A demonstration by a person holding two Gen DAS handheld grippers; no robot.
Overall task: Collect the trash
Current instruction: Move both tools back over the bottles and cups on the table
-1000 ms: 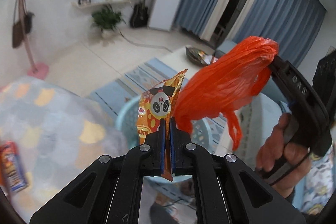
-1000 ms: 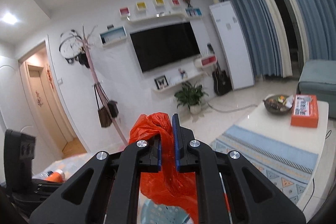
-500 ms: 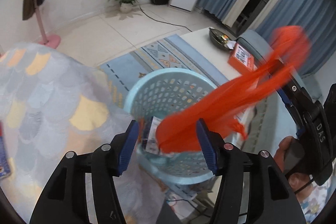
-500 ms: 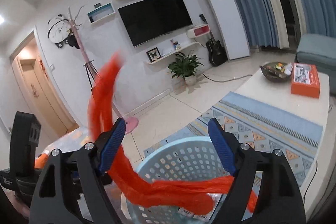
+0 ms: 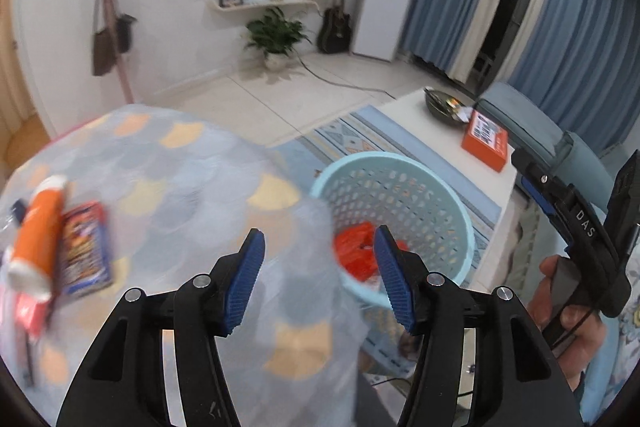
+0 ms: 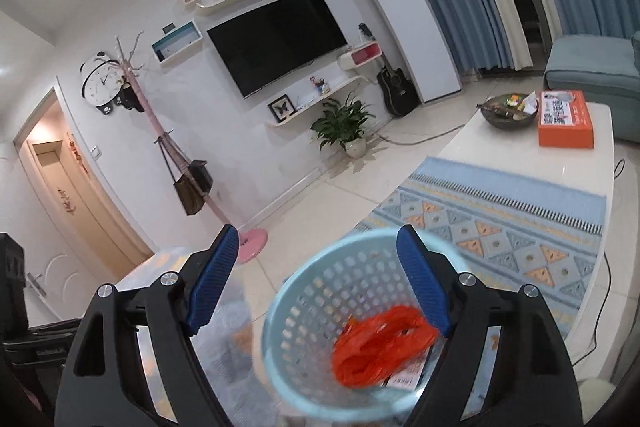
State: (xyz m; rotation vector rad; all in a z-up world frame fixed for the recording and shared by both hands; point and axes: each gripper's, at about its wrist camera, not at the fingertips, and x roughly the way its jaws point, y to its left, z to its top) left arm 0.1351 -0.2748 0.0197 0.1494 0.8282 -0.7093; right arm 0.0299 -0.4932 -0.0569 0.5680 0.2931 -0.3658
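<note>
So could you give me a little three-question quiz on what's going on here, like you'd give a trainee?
1. True or false: the orange plastic bag lies inside the light blue basket.
2. Multiple choice: the left gripper is A) shut on a wrapper, B) open and holding nothing, C) out of view.
3. Fill in: on the patterned tablecloth, beside the blue snack packet, lies an orange and white ____.

Key
1. True; the right gripper above it is open too.
2. B.
3. Bottle, though blur hides its details.
</note>
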